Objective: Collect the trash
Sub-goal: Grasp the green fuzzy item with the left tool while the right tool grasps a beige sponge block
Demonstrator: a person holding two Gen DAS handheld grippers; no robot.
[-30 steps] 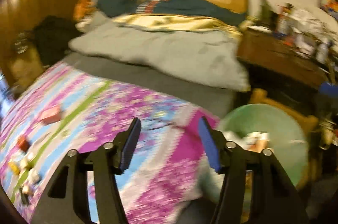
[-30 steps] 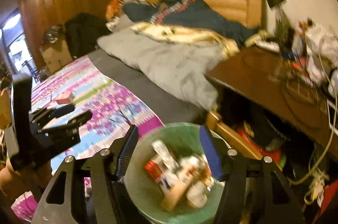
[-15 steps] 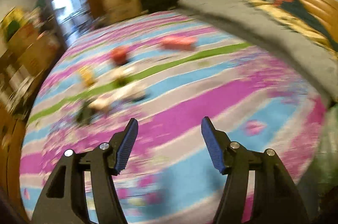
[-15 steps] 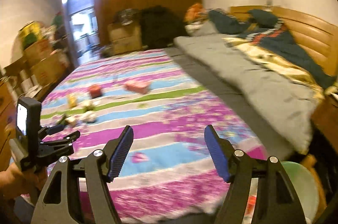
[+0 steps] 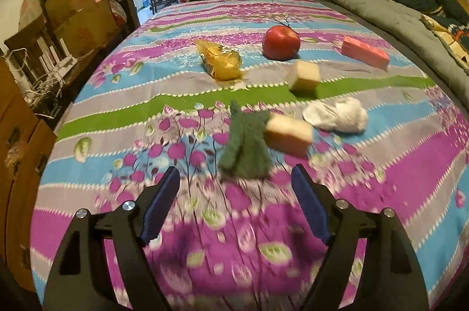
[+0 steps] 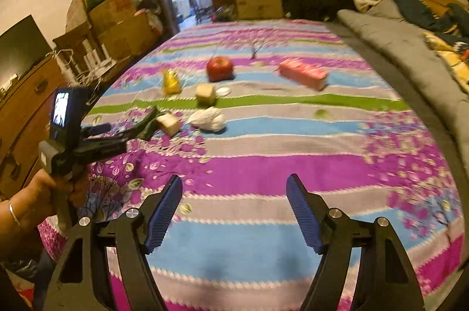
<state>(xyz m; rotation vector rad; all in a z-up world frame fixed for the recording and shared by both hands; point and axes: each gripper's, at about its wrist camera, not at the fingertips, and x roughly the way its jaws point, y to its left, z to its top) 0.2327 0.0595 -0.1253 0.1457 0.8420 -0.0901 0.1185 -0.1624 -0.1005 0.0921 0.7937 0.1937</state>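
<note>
Two grippers, our left gripper (image 5: 234,202) and right gripper (image 6: 234,208), hang empty over the bed (image 5: 410,164), jaws wide and just opening, the trash — green cloth (image 5: 244,146), white wad (image 5: 337,114) — mid-bed, bare bedspread along the near edge.

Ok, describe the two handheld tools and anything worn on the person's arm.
Both the left tool and the right tool have black plastic frames with cut-out arms, silver pivot screws and ribbed dark-blue pads. In the right wrist view the left one shows a small lit screen on its back, and a thin silver bangle circles the wrist.
</note>
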